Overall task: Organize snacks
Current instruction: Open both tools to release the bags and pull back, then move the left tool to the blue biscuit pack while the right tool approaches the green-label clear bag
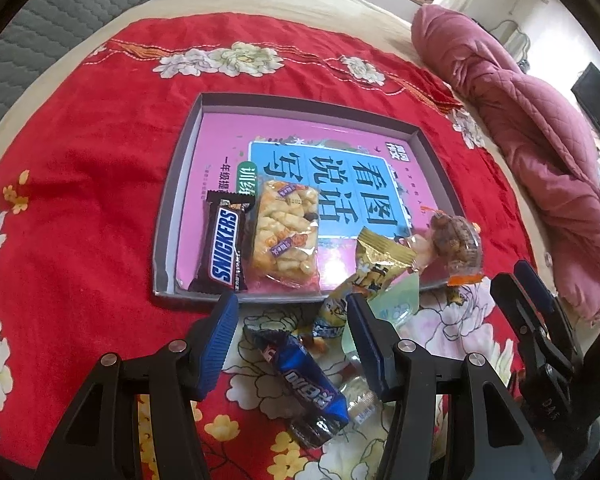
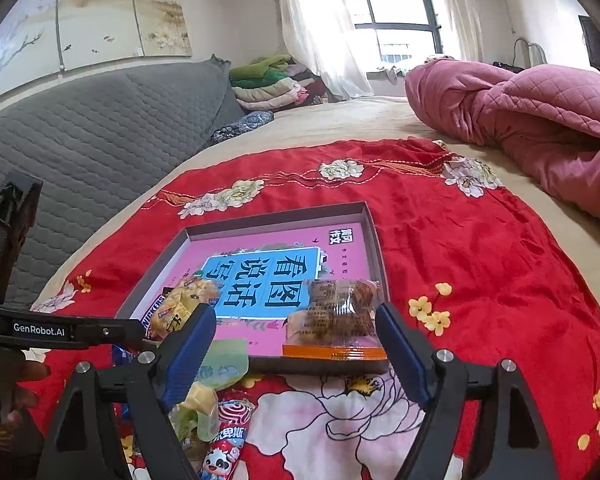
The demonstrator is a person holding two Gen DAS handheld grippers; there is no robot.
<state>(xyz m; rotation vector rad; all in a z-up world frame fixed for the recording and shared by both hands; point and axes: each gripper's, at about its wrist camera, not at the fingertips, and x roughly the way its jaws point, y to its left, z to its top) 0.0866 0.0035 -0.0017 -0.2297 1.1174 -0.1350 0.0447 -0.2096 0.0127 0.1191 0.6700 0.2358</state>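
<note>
Left gripper (image 1: 292,320) spread wide, nothing between the blue pads, hanging over the loose snack pile just in front of the tray. Right gripper (image 2: 296,332) also spread, empty, its tips level with the tray's near edge; the brown pastry packet shows between them but neither pad touches it.

Big to small:
- Bed (image 2: 340,120) with a pink quilt (image 2: 520,112) bunched at the far right, grey padded headboard (image 2: 100,120) on the left.
- Red floral cloth (image 1: 100,160) spread on the bed, everything sits on it.
- Grey shallow tray (image 1: 172,184) on the cloth, a pink book with a blue title panel (image 1: 228,140) lying flat inside it.
- In the tray, near-left corner: Snickers bar (image 1: 224,248), touching a clear bag of puffed rice cake (image 1: 286,236) just to its right.
- Brown pastry packet (image 1: 456,244) at the tray's near-right corner, its orange sealed edge over the rim.
- Gold wrapper (image 1: 380,260) leaning across the near rim, between rice cake and pastry.
- Outside the tray, on the cloth: blue biscuit pack (image 1: 308,384) under the left gripper, pale green packet (image 2: 224,364) beside it, red-and-white milk candy stick (image 2: 228,436) nearest the right camera.
</note>
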